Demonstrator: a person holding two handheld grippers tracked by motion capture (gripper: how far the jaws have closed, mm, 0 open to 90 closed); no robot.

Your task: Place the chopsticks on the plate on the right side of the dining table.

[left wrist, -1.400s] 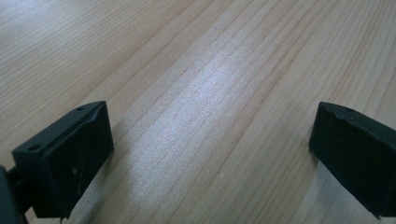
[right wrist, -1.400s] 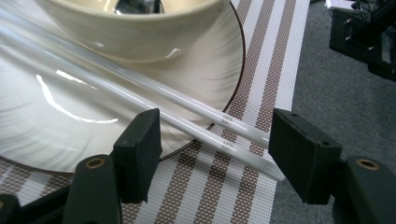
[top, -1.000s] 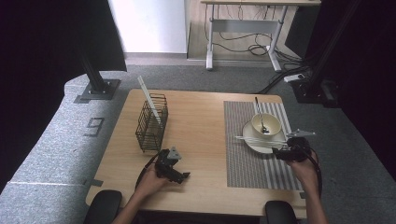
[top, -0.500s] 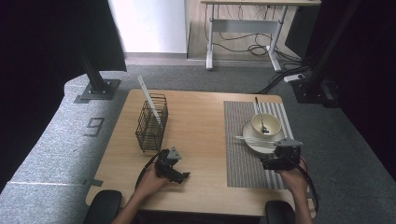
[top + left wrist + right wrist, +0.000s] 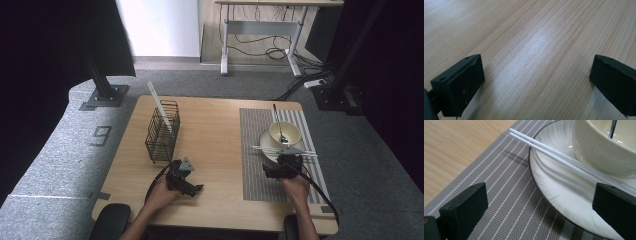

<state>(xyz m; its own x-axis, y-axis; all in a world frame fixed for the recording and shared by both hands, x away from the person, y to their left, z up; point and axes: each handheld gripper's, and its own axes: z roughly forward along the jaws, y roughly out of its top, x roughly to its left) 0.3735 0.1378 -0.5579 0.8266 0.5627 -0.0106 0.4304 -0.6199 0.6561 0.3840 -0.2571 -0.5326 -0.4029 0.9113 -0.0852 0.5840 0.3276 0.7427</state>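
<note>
A pair of white chopsticks lies side by side across the rim of a cream plate, just ahead of the right gripper; one end juts out past the plate edge over the striped placemat, and the sticks run off behind the right-hand jaw. That gripper's jaws have just been opening and now stand wide apart with nothing pressed between them, only mat and the near plate rim showing in the gap. Just beyond the chopsticks, a cream bowl sits on the plate with a dark metal handle leaning out of it. In the high view the right gripper sits at the near edge of the plate. Well off to its left, the left gripper rests low over the bare wooden table, jaws spread with nothing between. Beyond the left gripper stands a black wire basket holding a white stick that leans out of its top
</note>
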